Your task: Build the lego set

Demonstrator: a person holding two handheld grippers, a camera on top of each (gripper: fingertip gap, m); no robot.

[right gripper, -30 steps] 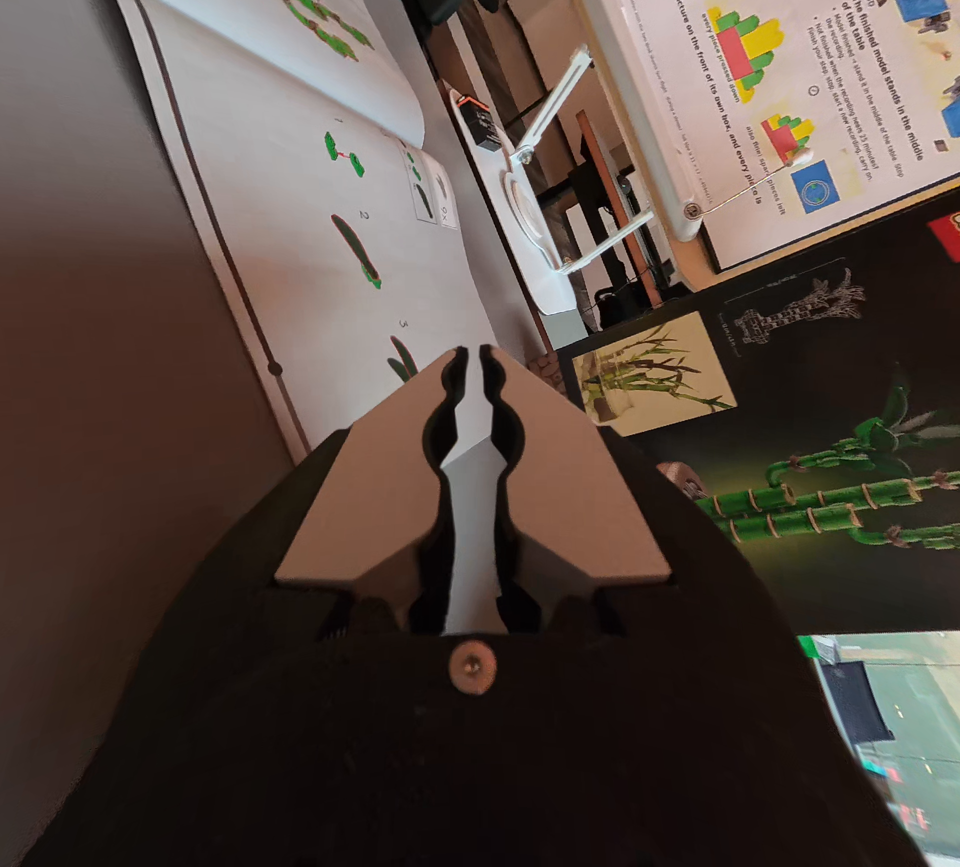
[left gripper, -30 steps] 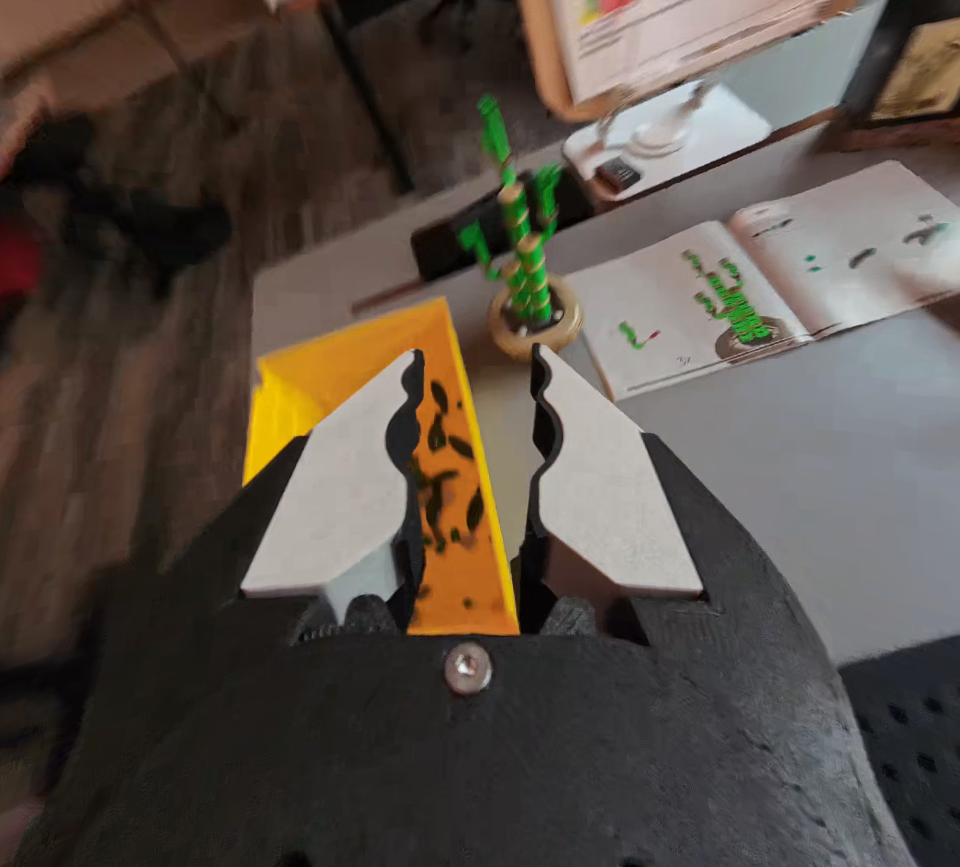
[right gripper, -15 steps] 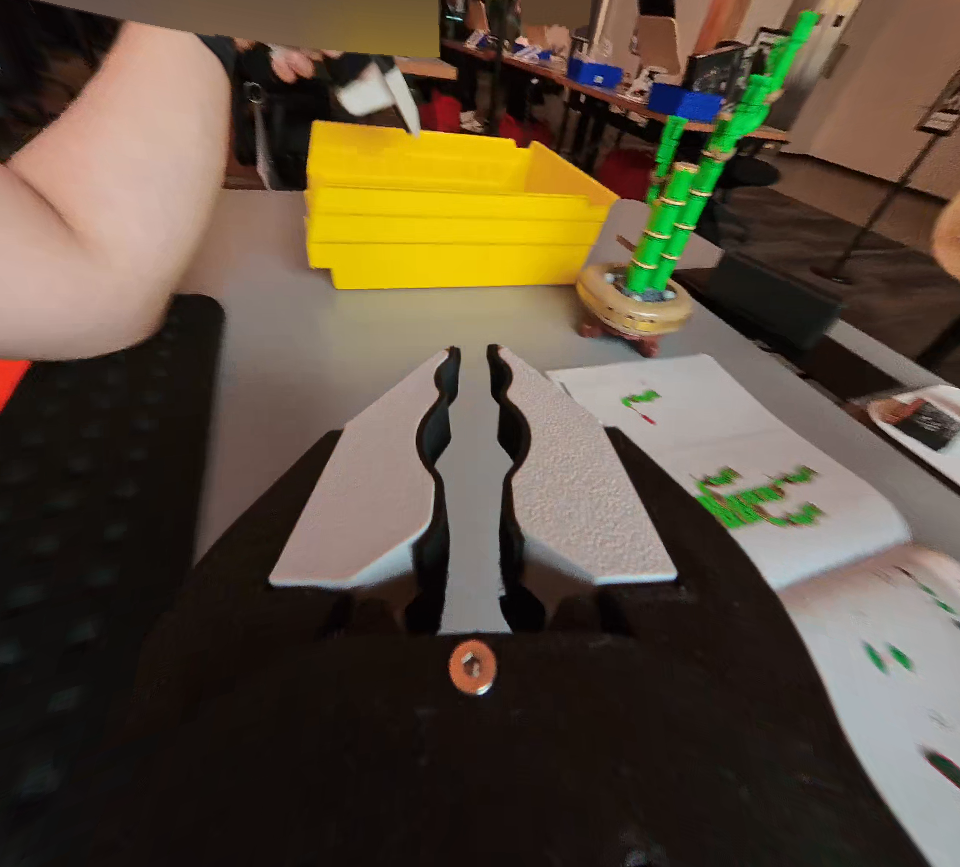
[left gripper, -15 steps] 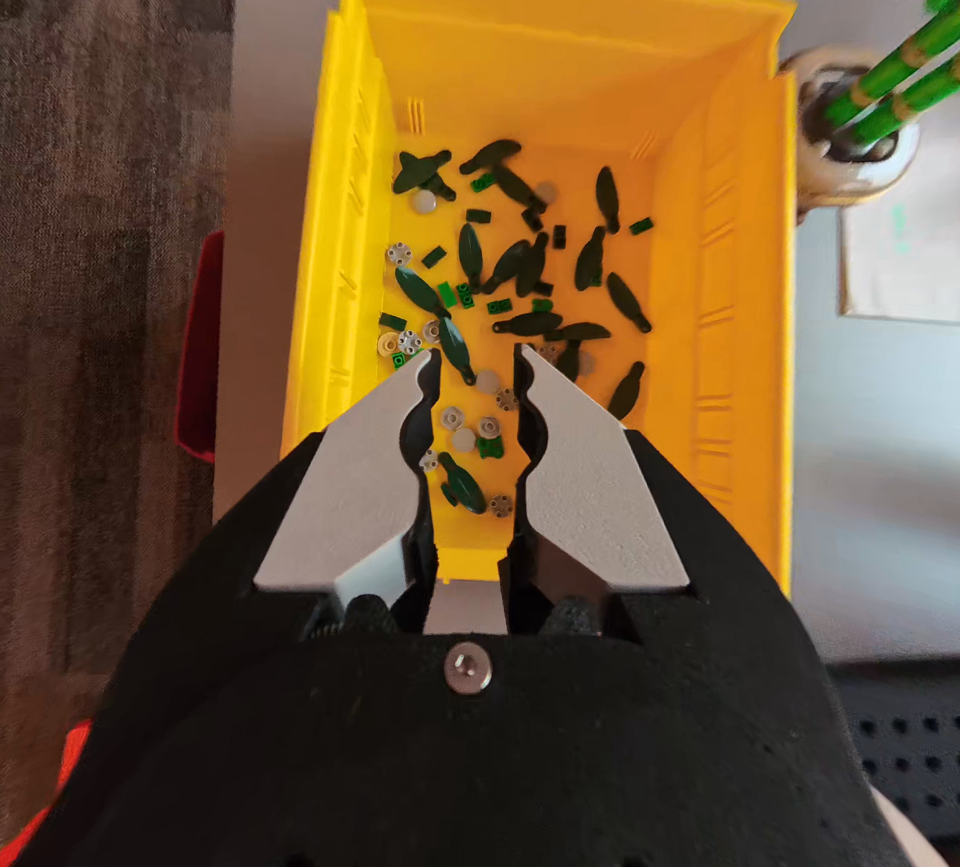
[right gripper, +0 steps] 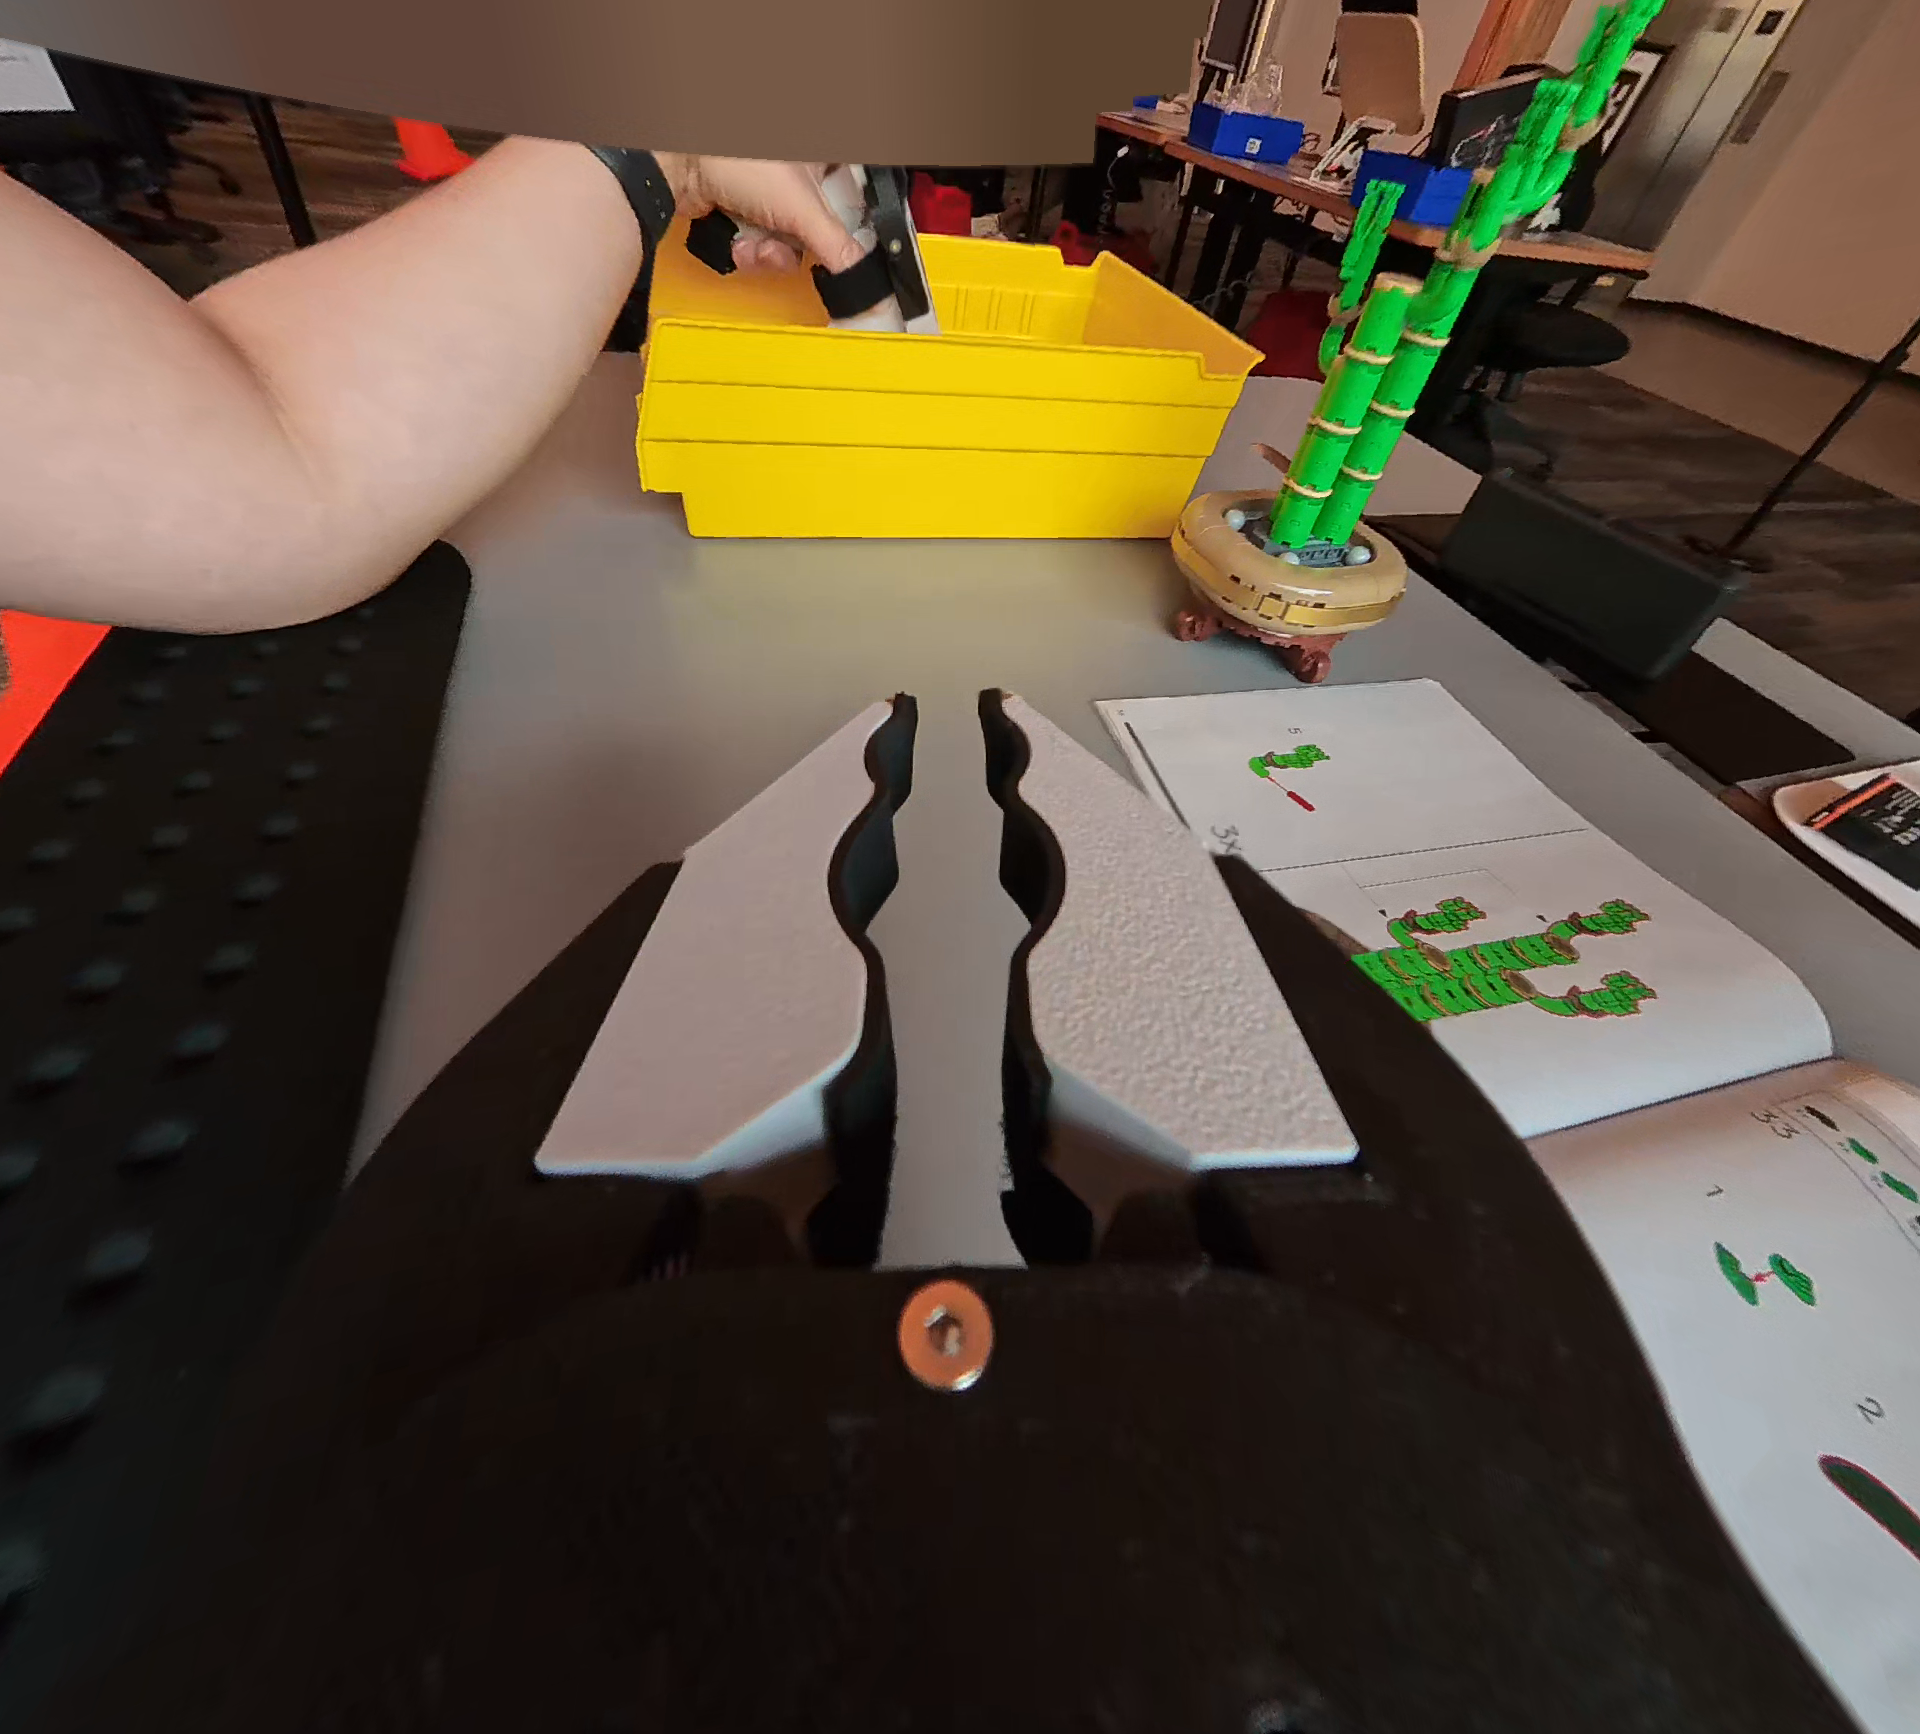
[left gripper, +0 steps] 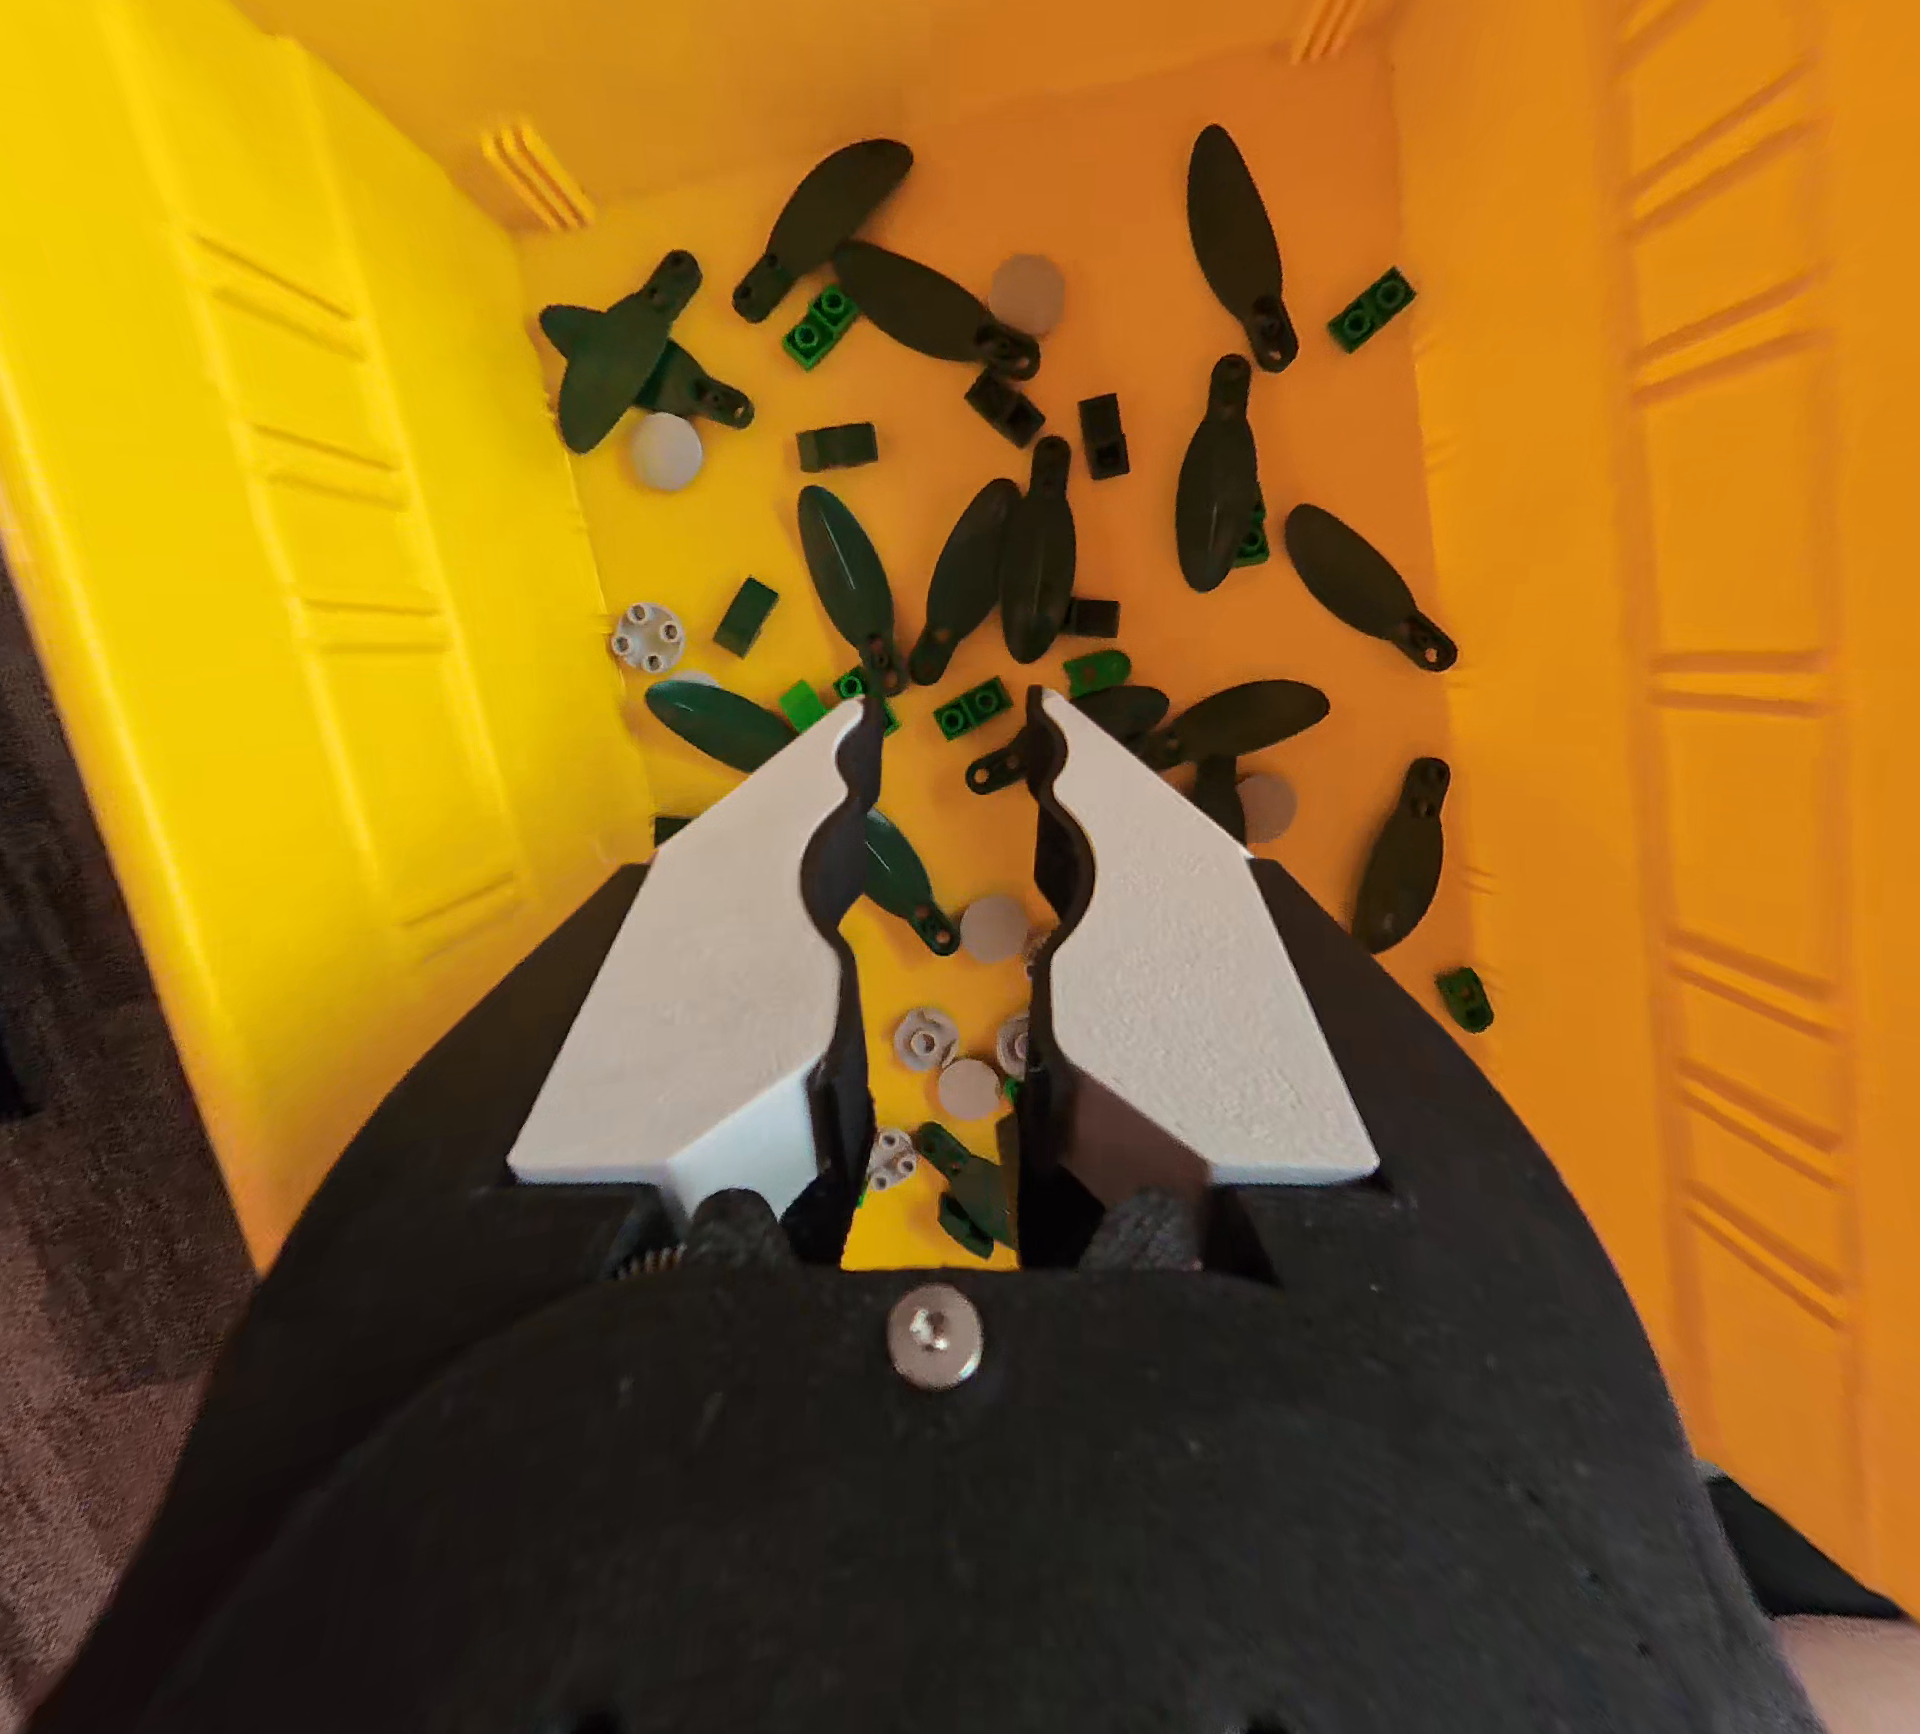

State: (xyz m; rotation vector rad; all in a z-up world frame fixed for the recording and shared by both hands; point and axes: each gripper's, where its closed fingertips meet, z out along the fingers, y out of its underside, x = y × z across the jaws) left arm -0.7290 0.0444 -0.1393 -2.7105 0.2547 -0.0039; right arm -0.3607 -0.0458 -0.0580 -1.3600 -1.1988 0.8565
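Note:
My left gripper (left gripper: 954,713) is open and empty, down inside the yellow bin (left gripper: 312,458). On the bin floor lie several dark green leaf pieces (left gripper: 847,578), small green plates (left gripper: 972,708) and grey round pieces (left gripper: 992,928). The small green plate lies just past the fingertips. In the right wrist view the bin (right gripper: 925,427) stands at the table's far side, with a hand holding the left gripper in it. The part-built green bamboo model (right gripper: 1371,396) stands in its tan pot (right gripper: 1288,583) right of the bin. My right gripper (right gripper: 940,702) hovers over the table, slightly open and empty.
An open instruction booklet (right gripper: 1507,936) lies right of my right gripper. A black studded mat (right gripper: 177,853) covers the table's left side, under a person's forearm (right gripper: 291,396). Desks, chairs and blue boxes stand beyond the table's far edge. Tip to tip, the grippers are about 40 cm apart. Left tips and right tips are each some 25 cm from the part-built green bamboo model (right gripper: 1371,396).
My left gripper has swung over the bin and dropped deep into it, opening slightly wider. My right gripper turned from the booklet and poster to face the bin and model, then moved slightly closer.

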